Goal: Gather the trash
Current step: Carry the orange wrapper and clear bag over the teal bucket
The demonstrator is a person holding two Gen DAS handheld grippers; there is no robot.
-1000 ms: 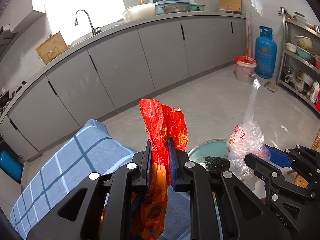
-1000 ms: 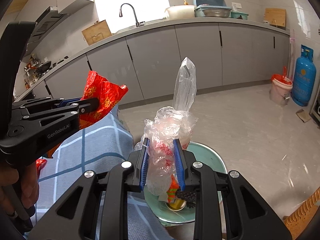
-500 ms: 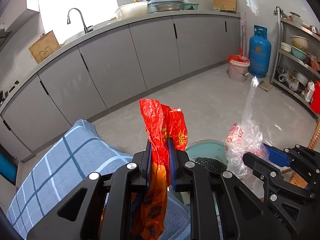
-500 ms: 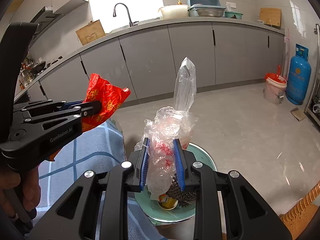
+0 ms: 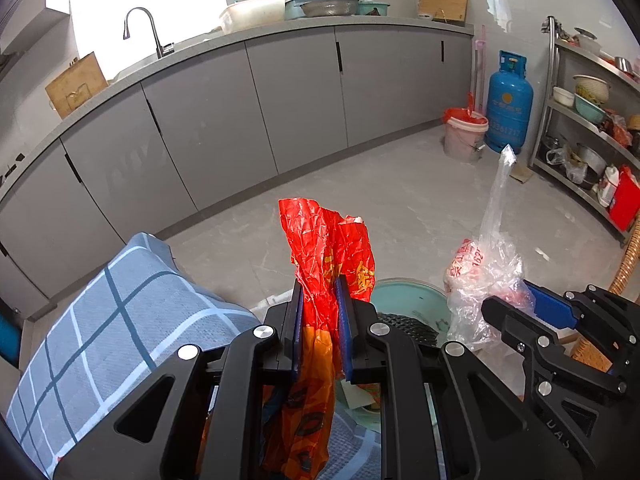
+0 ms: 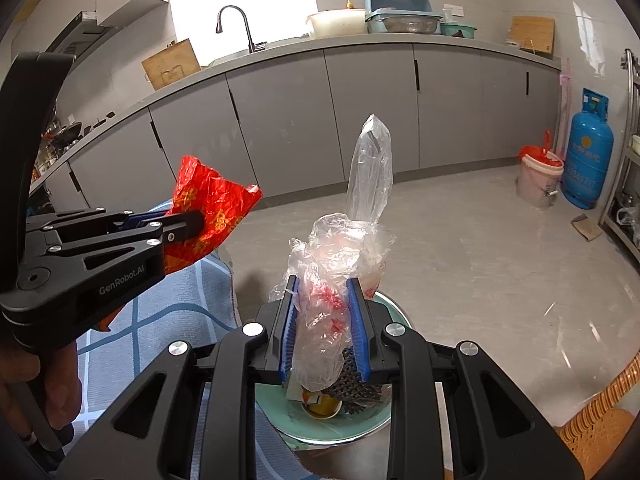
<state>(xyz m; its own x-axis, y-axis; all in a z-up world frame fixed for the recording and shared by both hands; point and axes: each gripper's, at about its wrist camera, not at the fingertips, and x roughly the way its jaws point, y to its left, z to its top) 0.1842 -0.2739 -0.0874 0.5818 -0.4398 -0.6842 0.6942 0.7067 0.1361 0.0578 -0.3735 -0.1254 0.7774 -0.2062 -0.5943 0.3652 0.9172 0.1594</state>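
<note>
Both grippers have carried their loads a little farther over the round pale-green bin [image 6: 380, 426], which now sits more squarely beneath them, while the grey kitchen cabinets [image 5: 280, 96] have slid across the background. Beside the bin lies the blue-and-white checked cloth [image 5: 120, 320], spread over a raised surface on the left. Inside the bin rest a black mesh item [image 6: 352, 384] and a yellow-lined cup [image 6: 322, 406]. The left gripper [image 5: 320, 316] has its blue-padded jaws closed tight on the crumpled red-and-orange plastic wrapper [image 5: 326, 248], whose top sticks up past the fingertips while its orange lower part hangs down between the fingers. In the right wrist view this gripper reaches in from the left, roughly level, with the person's hand [image 6: 52, 384] on its handle. The right gripper [image 6: 324, 316] is clamped on the clear crinkled plastic bag with red print [image 6: 340, 264]; the bag bulges above the pads, its twisted tip stands upright, and its lower end dangles over the bin. This gripper points forward and slightly down, just beside the left one.
</note>
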